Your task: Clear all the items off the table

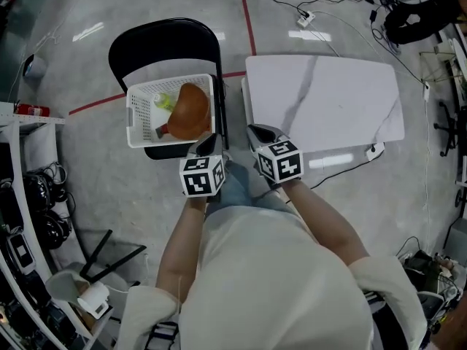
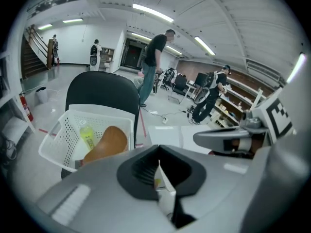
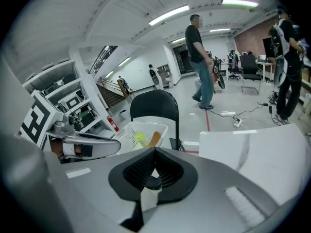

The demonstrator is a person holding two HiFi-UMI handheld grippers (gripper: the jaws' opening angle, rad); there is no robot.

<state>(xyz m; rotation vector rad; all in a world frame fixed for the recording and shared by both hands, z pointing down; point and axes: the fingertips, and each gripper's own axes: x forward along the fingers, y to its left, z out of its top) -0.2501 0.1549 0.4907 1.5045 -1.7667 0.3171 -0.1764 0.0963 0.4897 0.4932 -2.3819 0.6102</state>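
Left gripper (image 1: 206, 146): I read its jaws pressed together with nothing between them (image 2: 159, 166); it hovers just off the near right corner of the basket

Right gripper (image 1: 263, 135): jaws closed as well, and empty (image 3: 154, 157); in the head view it sits over the near left corner of the table, at 3 o'clock from the left gripper, beside it but apart

Table: white marble-patterned rectangular tabletop (image 1: 343, 100), spreading towards 1 o'clock from the right gripper

Basket: white perforated plastic basket (image 1: 133, 115) on the seat of the black folding metal chair (image 1: 164, 39), at 10 o'clock from the left gripper, just beside the table's left edge

Items: a smooth brown rounded object (image 1: 190, 111) lies in the basket's right half; a yellow-green plastic bottle (image 1: 165, 101) lies at its 10 o'clock, whether touching I cannot tell

Floor: grey, with a red tape line (image 1: 248, 17) running in from 12 o'clock between chair and table

Background: a person in a dark top (image 2: 154, 64) stands well beyond the chair in the left gripper view
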